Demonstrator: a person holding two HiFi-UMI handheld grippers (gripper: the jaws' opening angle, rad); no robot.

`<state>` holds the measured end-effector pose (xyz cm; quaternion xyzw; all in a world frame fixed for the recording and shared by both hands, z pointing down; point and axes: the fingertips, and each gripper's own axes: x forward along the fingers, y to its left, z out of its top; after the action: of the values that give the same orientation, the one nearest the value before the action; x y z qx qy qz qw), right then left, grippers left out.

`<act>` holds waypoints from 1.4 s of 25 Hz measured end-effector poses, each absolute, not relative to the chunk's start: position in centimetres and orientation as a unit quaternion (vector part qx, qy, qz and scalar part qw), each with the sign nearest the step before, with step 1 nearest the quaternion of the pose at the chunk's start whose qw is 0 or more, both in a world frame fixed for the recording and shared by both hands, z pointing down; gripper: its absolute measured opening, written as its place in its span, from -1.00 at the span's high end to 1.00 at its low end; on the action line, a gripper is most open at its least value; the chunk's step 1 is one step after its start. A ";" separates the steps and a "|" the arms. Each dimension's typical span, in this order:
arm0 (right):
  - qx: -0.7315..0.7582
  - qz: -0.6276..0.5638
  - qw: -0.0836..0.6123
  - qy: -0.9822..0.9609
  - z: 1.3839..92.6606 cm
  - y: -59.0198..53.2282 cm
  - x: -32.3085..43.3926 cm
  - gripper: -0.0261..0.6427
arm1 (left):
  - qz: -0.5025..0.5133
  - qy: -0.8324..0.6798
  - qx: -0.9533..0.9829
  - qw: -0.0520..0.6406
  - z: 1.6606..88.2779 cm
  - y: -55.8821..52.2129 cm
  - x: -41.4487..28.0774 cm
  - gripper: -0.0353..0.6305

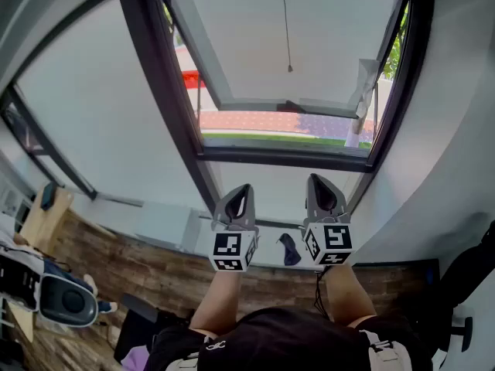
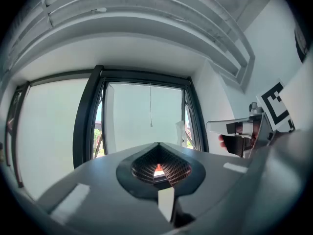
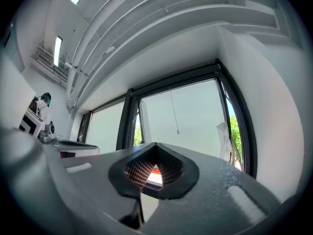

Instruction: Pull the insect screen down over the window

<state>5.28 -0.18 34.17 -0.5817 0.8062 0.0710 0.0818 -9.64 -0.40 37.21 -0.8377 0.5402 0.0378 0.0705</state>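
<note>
Tools sit side by side low in the head view. The left tool [image 1: 241,192] and right tool [image 1: 321,181] are each held in a hand and aimed at the window [image 1: 288,158], well short of it. The insect screen's pull cord [image 1: 287,37] hangs from the top of the opening, its end knob free in mid-opening. The opening below stands uncovered, with outdoors showing through.

In the left gripper view the jaws are pressed together with nothing between them. The cord hangs straight ahead, well apart from the tips, and the right tool shows at the right edge.

In the right gripper view the jaws are likewise closed and empty, and the cord hangs ahead, above the tips.
</note>
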 end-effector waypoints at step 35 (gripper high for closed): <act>-0.560 0.068 0.074 0.823 36.8 1.6 11.4 0.91 | 0.021 0.546 -0.833 0.085 38.8 1.8 -1.9 0.84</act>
<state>11.38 1.60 36.82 -0.5598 0.8226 0.0683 0.0735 -1.86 1.76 38.77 -0.8333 0.5458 0.0214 0.0848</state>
